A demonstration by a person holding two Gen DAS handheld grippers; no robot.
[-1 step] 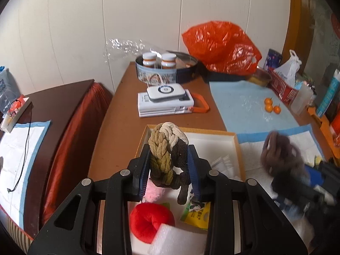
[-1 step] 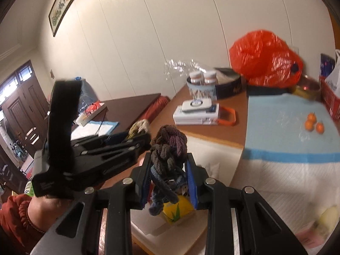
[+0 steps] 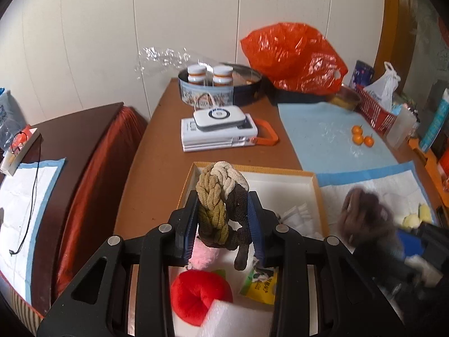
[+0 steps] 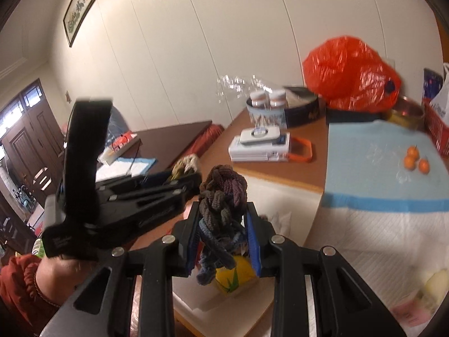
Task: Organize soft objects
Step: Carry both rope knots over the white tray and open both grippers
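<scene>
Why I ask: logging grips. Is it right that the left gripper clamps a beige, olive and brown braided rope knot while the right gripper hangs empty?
Not quite: the right gripper is shut on a dark purple-blue braided rope knot, per the right wrist view. The left gripper does clamp the beige, olive and brown braided rope knot.

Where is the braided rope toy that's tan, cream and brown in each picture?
Left wrist view: the tan, cream and brown rope toy sits center, pinched in the left tool above the open box.
Right wrist view: only its tip shows, left of center, poking past the left tool's tip.
Shared landmark: the orange plastic bag at the back of the table.
</scene>
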